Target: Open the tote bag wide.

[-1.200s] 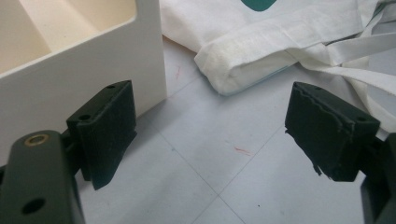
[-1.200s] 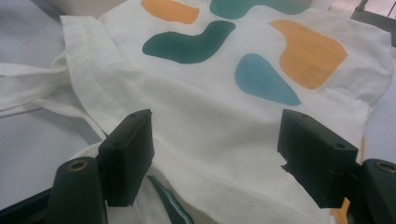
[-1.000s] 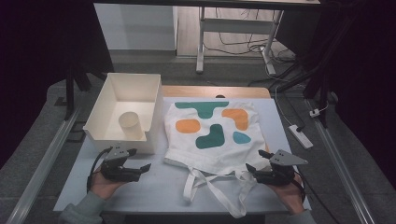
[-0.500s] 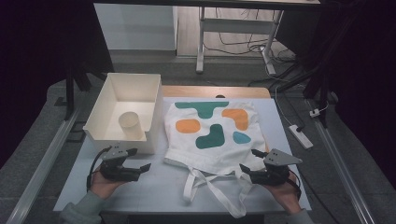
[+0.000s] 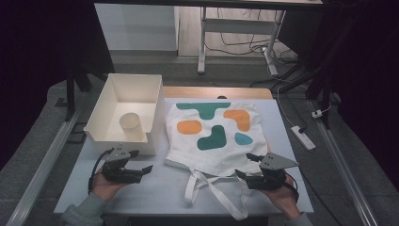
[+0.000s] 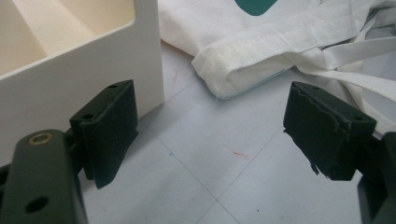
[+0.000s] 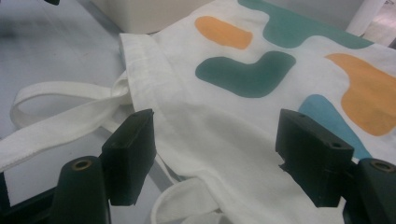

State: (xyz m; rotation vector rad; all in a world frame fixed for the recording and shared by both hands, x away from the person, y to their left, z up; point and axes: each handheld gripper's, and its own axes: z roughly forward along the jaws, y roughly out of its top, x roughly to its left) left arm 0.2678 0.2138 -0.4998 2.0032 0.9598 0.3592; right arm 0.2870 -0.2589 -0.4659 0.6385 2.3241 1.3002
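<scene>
Tote bag (image 5: 214,136) lies flat on table (image 5: 155,197), printed side up, mouth hem toward the person, handles (image 5: 211,193) spilling off the near edge of the bag. Long axis of hem runs left–right across the table, i.e. roughly square to both grippers' approach.

R gripper (image 5: 248,165): jaws wide apart, nothing pinched. In right gripper view the hem corner region of the bag (image 7: 224,140) sits between and just beyond the two pads, cloth under them but pads not pressing on it; one handle loop (image 7: 60,119) lies off to the side. R hand is the nearer one, practically at the bag's near right corner.

L gripper (image 5: 142,161): jaws also wide, empty. Bag's near left corner (image 6: 224,79) lies ahead and apart from the pads, bare table between. White box (image 5: 124,113) w/ cup (image 5: 130,126) just beside L gripper, its wall close to one pad (image 6: 109,126).

Judgement: next move prob. a pinch on the hem; R needs only a short advance + close, L must cross a gap first, keeping clear of box wall
</scene>
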